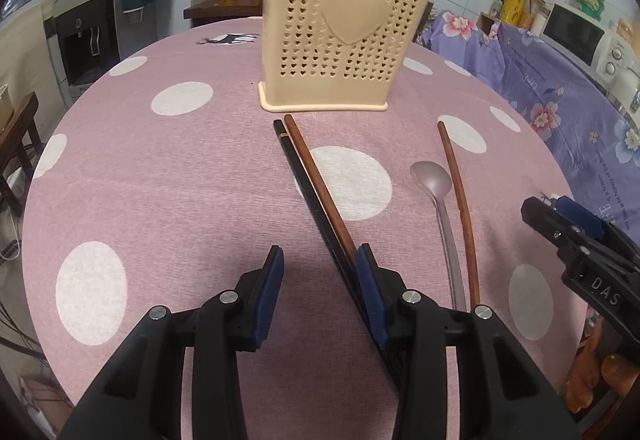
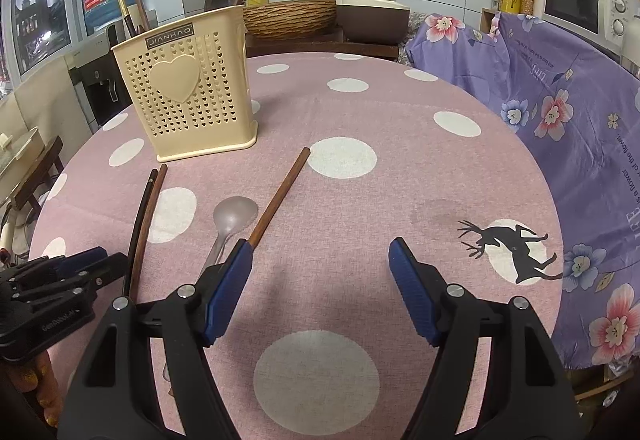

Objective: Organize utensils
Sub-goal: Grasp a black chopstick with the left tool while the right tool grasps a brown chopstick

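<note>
A black chopstick (image 1: 308, 195) and a brown chopstick (image 1: 320, 191) lie side by side at the centre of the left wrist view, running down under the right-hand finger of the left gripper (image 1: 320, 260), whose jaws are spread and hold nothing. Right of them lie a metal spoon (image 1: 434, 179) and a second brown chopstick (image 1: 460, 207). The cream utensil holder (image 1: 340, 39) stands upper centre on the dotted pink tablecloth (image 1: 160, 179). The right gripper (image 2: 320, 252) hangs released, its left finger over that chopstick.

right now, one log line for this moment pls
left gripper open, empty | right gripper open, empty | spoon, three chopsticks on table | holder upright
</note>
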The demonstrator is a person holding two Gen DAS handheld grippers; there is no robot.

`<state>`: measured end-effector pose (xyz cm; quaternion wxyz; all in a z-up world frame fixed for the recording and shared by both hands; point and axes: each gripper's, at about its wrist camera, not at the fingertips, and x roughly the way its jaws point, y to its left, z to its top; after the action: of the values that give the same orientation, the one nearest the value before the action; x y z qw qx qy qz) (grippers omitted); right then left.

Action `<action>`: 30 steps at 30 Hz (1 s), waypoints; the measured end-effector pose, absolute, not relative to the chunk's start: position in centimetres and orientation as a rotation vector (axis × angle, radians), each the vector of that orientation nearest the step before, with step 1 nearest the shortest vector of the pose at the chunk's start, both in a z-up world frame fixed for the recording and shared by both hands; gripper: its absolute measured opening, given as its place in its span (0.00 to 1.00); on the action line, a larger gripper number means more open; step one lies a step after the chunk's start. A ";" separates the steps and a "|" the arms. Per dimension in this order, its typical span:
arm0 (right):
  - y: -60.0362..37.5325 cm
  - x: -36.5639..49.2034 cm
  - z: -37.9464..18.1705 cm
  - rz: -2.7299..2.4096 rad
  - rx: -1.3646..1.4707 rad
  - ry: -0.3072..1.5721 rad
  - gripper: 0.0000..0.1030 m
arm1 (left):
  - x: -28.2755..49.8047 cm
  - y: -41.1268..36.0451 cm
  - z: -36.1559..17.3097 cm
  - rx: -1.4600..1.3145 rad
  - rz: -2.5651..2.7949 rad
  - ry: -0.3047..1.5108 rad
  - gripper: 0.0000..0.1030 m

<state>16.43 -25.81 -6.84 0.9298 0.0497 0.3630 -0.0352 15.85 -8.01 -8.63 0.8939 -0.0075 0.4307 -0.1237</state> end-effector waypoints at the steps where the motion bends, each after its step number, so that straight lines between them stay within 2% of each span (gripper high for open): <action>1: -25.8 16.4 -6.9 -0.073 0.101 0.744 0.69 | 15.9 -8.3 -8.7 0.003 -0.247 0.887 0.37; 8: -25.7 16.5 -6.9 -0.079 0.088 0.746 0.69 | 15.9 -7.6 -8.6 0.067 -0.180 0.873 0.36; 19: -26.1 20.1 -6.3 -0.025 0.157 0.798 0.68 | 17.8 -3.4 -6.8 -0.054 -0.130 0.857 0.36; 24: -25.6 22.9 -6.9 -0.029 0.197 0.862 0.56 | 19.7 -3.0 -6.8 -0.108 -0.131 0.883 0.36; 30: -25.2 25.1 -7.6 -0.081 0.200 0.894 0.50 | 21.4 -3.4 -7.2 -0.126 -0.114 0.896 0.36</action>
<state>25.05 -25.21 -7.61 0.8960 0.0966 0.4316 -0.0389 21.42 -3.36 -7.24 0.8978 -0.0608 0.4327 -0.0552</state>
